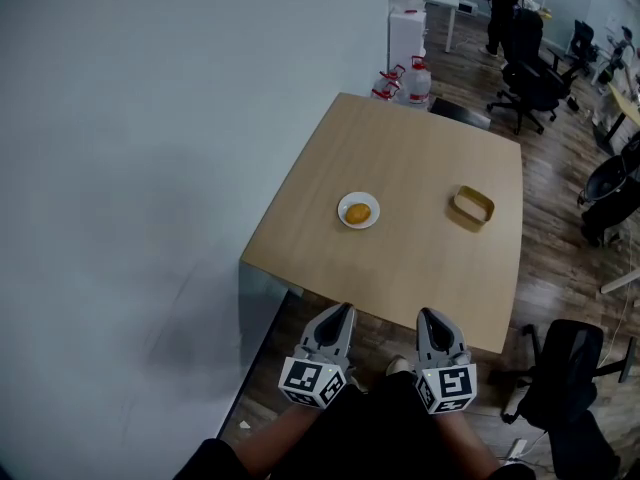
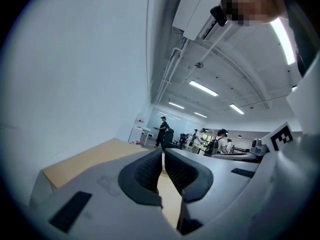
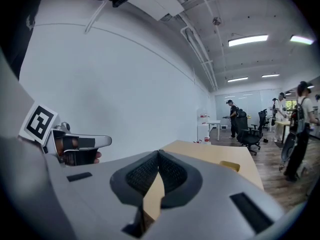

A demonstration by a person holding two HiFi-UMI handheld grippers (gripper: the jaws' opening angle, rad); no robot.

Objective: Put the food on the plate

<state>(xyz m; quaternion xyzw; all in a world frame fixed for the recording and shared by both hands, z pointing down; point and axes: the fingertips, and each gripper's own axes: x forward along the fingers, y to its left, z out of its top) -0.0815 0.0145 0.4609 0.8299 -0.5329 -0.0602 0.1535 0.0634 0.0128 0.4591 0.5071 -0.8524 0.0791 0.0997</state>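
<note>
A small white plate (image 1: 344, 202) lies near the middle of the wooden table (image 1: 420, 148), and an orange piece of food (image 1: 358, 212) sits on it. To its right stands an empty yellow-brown dish (image 1: 472, 206), which shows again in the right gripper view (image 3: 229, 166). Both grippers hang side by side in front of the table's near edge, well short of the plate. My left gripper (image 1: 344, 311) (image 2: 163, 152) is shut with nothing in it. My right gripper (image 1: 427, 314) (image 3: 159, 153) is shut and empty too.
A pale wall (image 1: 150, 118) runs along the table's left side. Water jugs (image 1: 415, 78) stand on the floor beyond the far edge. Black office chairs (image 1: 530, 78) are at the back right and another (image 1: 565, 378) at the near right. People stand far back.
</note>
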